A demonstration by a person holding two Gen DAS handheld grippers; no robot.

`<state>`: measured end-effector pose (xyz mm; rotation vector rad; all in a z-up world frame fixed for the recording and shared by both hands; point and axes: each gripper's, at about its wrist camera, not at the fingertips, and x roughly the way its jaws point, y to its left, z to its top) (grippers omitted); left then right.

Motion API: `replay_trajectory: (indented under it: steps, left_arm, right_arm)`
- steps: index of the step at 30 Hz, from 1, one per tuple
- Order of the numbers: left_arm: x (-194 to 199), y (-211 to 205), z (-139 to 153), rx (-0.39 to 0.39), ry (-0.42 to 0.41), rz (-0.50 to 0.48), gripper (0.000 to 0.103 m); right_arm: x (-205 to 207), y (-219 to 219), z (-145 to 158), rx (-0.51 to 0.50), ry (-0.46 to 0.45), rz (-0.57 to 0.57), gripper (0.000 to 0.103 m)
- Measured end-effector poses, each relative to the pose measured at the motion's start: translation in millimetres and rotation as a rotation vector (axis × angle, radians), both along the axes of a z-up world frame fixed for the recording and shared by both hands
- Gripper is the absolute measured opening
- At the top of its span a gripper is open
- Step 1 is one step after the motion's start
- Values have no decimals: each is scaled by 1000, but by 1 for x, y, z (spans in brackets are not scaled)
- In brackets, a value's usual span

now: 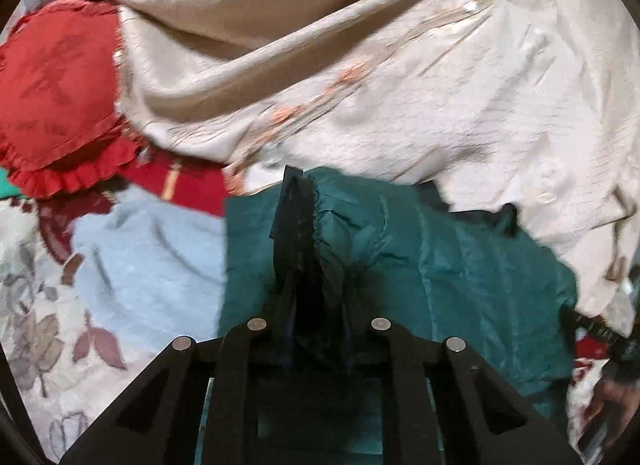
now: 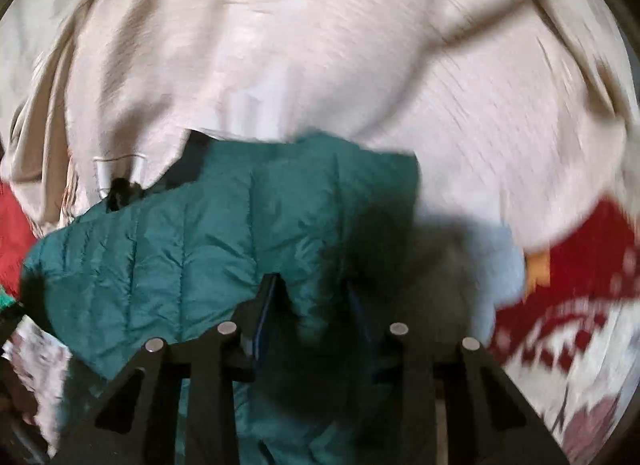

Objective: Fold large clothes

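You're mid-fold on the teal jacket [image 1: 400, 265], which lies on the bed at 6 o'clock below the beige sheet [image 1: 360, 85]: left gripper [image 1: 298, 225] clenched on its gathered edge, right gripper [image 2: 316, 301] pinching a bunched fold, so next carry both edges across together and keep them level.

A home bedroom, by the look of it. A leaf-patterned bedspread [image 1: 36, 325] covers the bed, with a red frilled pillow [image 1: 56, 105] at far left. A rumpled cream sheet [image 1: 360, 85] lies beyond.
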<state>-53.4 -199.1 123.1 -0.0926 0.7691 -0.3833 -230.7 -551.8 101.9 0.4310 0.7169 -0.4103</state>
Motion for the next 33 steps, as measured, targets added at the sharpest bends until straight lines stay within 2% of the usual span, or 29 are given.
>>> replay_trajectory:
  steps: [3, 7, 9, 10, 15, 18, 21, 24, 28, 29, 33]
  left_arm:
    - [6, 3, -30, 18, 94, -5, 0]
    - [2, 5, -35, 9, 101, -9, 2]
    - [1, 6, -30, 10, 112, -14, 6]
    - [-1, 7, -27, 18, 109, -16, 10]
    - [-18, 16, -7, 52, 16, 10, 27]
    - [-28, 12, -1, 70, -33, -1, 29]
    - [-38, 0, -5, 121, -73, -27, 30]
    - [-40, -12, -20, 188, -60, -48, 29]
    - [-34, -24, -43, 275, -34, -57, 29]
    - [-29, -25, -49, 283, -17, -58, 29]
    - [-16, -22, -53, 235, 1, -39, 29]
  right_arm:
    - [23, 8, -7, -61, 48, 6, 37]
    - [17, 8, -15, -39, 47, 6, 43]
    - [7, 5, -11, -13, 63, 11, 61]
    - [2, 5, -9, -2, 64, 10, 63]
    - [-28, 18, 13, -2, 13, 35, 67]
    - [-38, 33, 19, 1, -8, 89, 67]
    - [-28, 51, 9, 7, 35, 150, 67]
    - [-14, 63, -10, -14, 94, 182, 66]
    - [17, 70, -27, -43, 120, 185, 68]
    - [22, 70, -29, -52, 123, 181, 68]
    - [43, 71, -28, -62, 109, 160, 70]
